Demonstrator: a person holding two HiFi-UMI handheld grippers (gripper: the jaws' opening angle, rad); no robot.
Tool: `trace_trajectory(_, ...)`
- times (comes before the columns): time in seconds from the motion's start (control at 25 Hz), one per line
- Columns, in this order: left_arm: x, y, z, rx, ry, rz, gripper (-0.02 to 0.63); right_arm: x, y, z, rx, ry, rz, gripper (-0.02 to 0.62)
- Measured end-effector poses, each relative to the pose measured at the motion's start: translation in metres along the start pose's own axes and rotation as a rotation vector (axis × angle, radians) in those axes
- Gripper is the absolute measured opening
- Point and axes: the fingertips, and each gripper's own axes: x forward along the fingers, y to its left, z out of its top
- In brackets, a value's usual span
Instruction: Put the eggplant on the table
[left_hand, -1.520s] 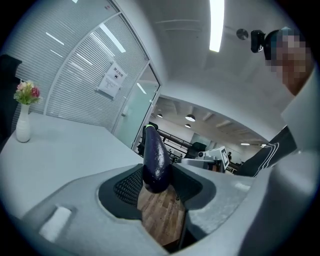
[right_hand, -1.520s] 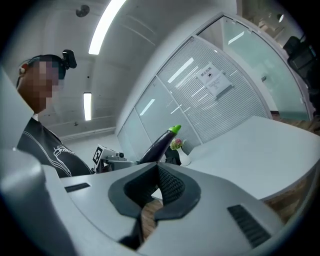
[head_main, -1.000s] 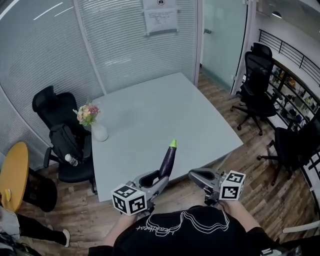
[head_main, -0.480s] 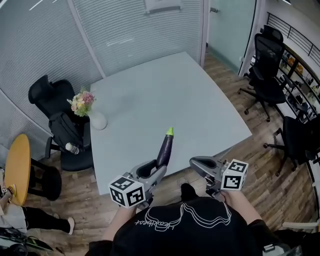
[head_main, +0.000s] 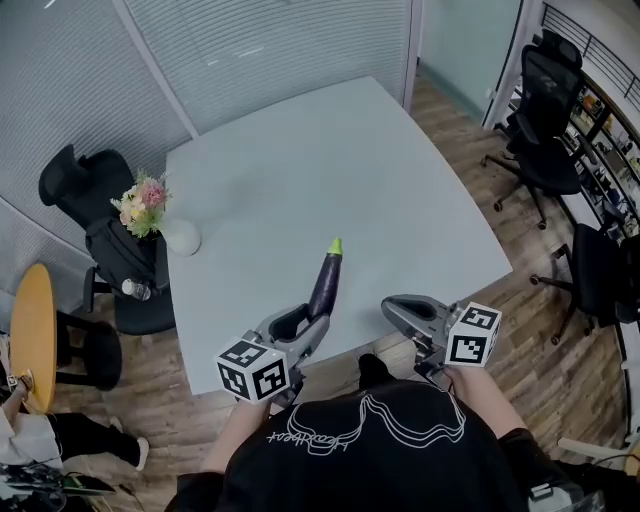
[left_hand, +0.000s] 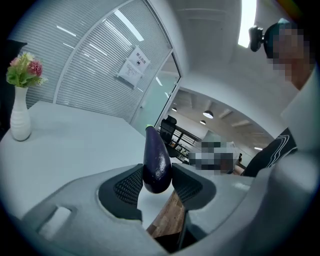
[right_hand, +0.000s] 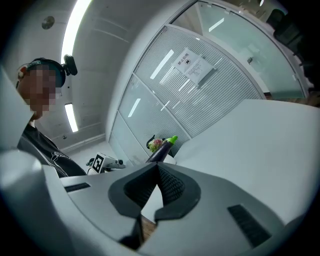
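Note:
The eggplant (head_main: 325, 283) is dark purple with a green tip and stands nearly upright over the near edge of the pale grey table (head_main: 330, 170). My left gripper (head_main: 312, 325) is shut on its lower end. In the left gripper view both ribbed pads press the eggplant (left_hand: 156, 160) from either side, above the table (left_hand: 65, 145). My right gripper (head_main: 398, 309) hovers to the right of it near the table's edge, shut with nothing held. In the right gripper view the fingertips (right_hand: 156, 169) meet, and the eggplant (right_hand: 162, 149) shows beyond them.
A white vase of flowers (head_main: 178, 236) stands at the table's left edge. Black office chairs are at the left (head_main: 80, 195) and right (head_main: 550, 130). A yellow round table (head_main: 30, 335) and a seated person (head_main: 30, 445) are at the lower left. Glass walls with blinds stand behind.
Both grippers have moved forward and a little down towards the table. The eggplant, still held, now stands over the table's near edge.

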Motion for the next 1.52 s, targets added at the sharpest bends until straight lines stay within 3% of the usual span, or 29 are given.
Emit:
trace_trajectory(0.48, 0.071, 0.063, -0.020, -0.022, 0.118, 0.081, 0.187, 0.008, -0.063, 0.014, 0.039, 0.051, -0.026, 0.008)
trace_trajectory(1.12, 0.119, 0.130, -0.087, -0.151, 0.270, 0.150, 0.187, 0.020, -0.107, 0.013, 0.087, 0.111, -0.053, 0.008)
trace_trajectory(1.52, 0.124, 0.145, -0.109, -0.084, 0.334, 0.182, 0.187, 0.021, -0.113, 0.003, 0.112, 0.128, -0.070, 0.008)
